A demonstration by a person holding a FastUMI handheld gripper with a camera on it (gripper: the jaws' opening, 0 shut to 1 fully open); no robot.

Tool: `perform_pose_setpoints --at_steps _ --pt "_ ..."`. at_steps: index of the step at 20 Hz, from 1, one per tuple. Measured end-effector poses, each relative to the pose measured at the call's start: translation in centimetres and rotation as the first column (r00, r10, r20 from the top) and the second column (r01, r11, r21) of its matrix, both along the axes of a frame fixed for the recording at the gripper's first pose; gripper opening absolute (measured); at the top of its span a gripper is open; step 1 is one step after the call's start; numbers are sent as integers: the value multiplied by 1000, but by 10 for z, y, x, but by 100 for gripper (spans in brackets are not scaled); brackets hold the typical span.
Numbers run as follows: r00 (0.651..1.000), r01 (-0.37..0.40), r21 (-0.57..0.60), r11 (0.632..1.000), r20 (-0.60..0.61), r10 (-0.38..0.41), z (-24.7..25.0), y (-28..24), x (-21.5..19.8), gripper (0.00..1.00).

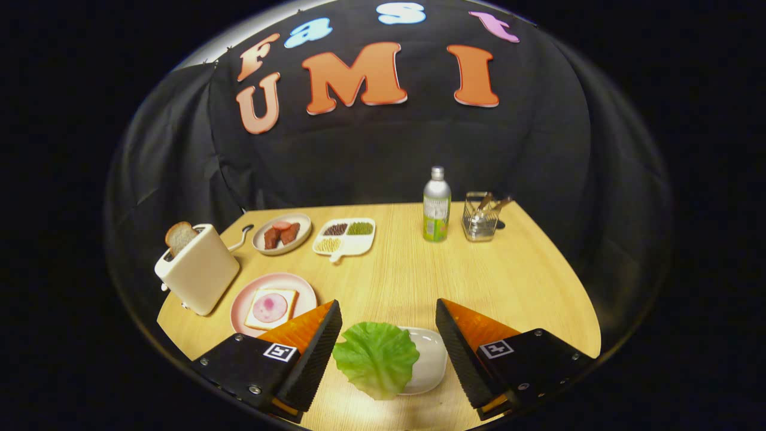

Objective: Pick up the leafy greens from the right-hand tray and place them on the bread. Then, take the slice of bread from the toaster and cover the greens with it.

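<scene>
Crinkled green lettuce leaf is seen lying between the spread fingers of the tool, ungripped; beyond it, round pink plate's bread is uncovered, toaster slice untaken.

No legible wording, brand or number is found on the tabletop items. The bottle carries a printed label, too small to read. One square black-and-white coded marker sits on each finger mount of the gripper; no characters are legible on either. The fingers stand wide apart, the leafy greens between them, untouched.
</scene>
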State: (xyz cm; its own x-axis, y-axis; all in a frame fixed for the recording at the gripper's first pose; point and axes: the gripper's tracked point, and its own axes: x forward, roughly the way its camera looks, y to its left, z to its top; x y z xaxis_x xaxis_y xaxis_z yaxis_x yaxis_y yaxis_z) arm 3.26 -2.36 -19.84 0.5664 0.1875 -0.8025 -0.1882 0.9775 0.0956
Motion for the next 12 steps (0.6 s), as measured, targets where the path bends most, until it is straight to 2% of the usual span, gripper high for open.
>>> perform_pose_setpoints --at_steps 3,6,12 --pt "991 -65 -33 997 -119 60 -35 3 -14 92" --pt "962 -144 -9 990 -238 138 -62 15 -34 89" --pt "917 -226 -77 971 -354 185 -109 6 -50 77"
